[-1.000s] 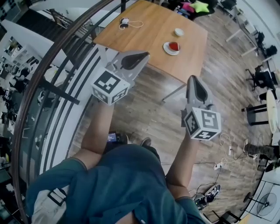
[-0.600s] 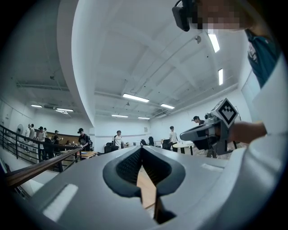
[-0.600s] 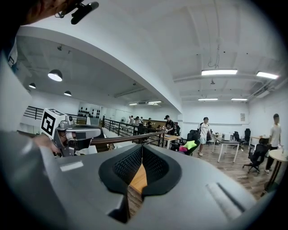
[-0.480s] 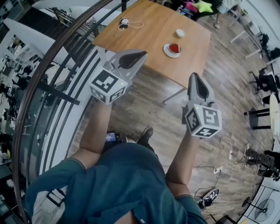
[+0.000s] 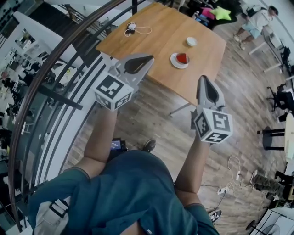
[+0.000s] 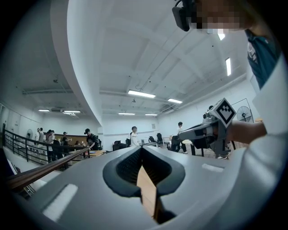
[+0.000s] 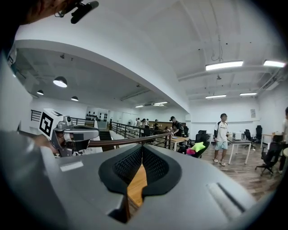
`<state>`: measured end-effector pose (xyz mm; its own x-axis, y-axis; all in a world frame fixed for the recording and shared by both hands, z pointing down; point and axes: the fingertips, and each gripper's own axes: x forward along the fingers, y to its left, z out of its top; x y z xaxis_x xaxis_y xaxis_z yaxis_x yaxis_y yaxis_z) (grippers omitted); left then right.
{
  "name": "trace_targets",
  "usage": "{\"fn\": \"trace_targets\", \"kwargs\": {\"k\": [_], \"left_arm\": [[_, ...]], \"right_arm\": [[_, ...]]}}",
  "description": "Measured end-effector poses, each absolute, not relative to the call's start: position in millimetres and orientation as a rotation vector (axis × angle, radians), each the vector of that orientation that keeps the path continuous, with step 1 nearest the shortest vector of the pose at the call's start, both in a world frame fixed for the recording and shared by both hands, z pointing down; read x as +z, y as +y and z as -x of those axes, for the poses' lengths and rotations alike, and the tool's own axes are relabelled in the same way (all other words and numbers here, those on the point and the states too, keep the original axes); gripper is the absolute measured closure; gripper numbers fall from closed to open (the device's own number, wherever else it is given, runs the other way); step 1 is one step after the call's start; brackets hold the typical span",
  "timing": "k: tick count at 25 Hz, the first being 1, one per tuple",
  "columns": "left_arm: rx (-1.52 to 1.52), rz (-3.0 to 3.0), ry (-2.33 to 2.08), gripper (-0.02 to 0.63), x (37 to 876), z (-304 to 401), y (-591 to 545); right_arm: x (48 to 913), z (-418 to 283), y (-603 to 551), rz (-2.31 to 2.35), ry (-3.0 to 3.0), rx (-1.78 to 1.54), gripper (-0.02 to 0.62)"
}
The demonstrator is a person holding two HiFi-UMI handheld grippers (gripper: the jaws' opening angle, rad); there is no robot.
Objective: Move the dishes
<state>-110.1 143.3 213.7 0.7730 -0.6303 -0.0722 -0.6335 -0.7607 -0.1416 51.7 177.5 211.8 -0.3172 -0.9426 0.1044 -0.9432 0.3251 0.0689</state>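
A white saucer with a red dish on it (image 5: pixel 179 59) and a small white bowl (image 5: pixel 191 41) stand on the far right part of the wooden table (image 5: pixel 151 46). Both grippers hang in the air short of the table's near edge, above the wood floor. My left gripper (image 5: pixel 150 58) points at the table's near edge, its jaws shut with nothing between them (image 6: pixel 141 148). My right gripper (image 5: pixel 202 81) is lower and to the right, also shut and empty (image 7: pixel 142 147). Between each pair of jaws only a sliver of the tabletop shows; the dishes are not seen in the gripper views.
A coiled white cable (image 5: pixel 133 28) lies at the table's far left. A curved dark railing (image 5: pixel 55 69) runs along the left. A green star cushion (image 5: pixel 222 13) and a person (image 5: pixel 258 20) are beyond the table. A power strip and cords (image 5: pixel 225 188) lie on the floor at right.
The view has shifted slightly, so the table sits a little further right. A person has come into sight at the top right. Both grippers stay shut and in nearly the same place.
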Motion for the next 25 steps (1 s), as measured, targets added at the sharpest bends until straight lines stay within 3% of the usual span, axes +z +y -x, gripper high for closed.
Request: {"fn": "trace_targets", "kwargs": {"k": [25], "left_arm": [[-0.091, 2.783, 1.064, 0.606, 228, -1, 64]], "right_arm": [[238, -156, 85, -1.68, -2.539, 0.092, 0.584]]}}
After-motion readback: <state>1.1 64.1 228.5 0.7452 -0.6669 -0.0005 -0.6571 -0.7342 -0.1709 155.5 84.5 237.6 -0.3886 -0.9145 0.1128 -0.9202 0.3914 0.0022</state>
